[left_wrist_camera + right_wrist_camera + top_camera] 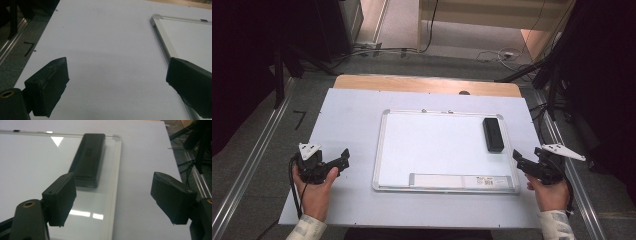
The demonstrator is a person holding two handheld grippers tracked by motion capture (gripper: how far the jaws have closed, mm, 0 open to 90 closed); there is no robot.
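Note:
A whiteboard (pixel 432 150) with a silver frame lies flat in the middle of the table. A black eraser (pixel 493 134) rests on its far right corner. My left gripper (pixel 344 158) is held over the table left of the board, jaws open and pointing toward it, nothing between them. In the left gripper view the open left gripper (pixel 117 67) frames bare table, with the board's frame (pixel 162 37) at the right. My right gripper (pixel 518 161) hovers at the board's right edge. In the right gripper view the right gripper (pixel 113 180) stands open and empty, the eraser (pixel 88 157) lying ahead of its left jaw.
The table is covered by a white sheet (pixel 352 120), with a wooden strip (pixel 427 84) along the far edge. Metal floor rails (pixel 247 170) run down both sides. Cables (pixel 502 54) and dark stand legs (pixel 557 75) lie beyond the table.

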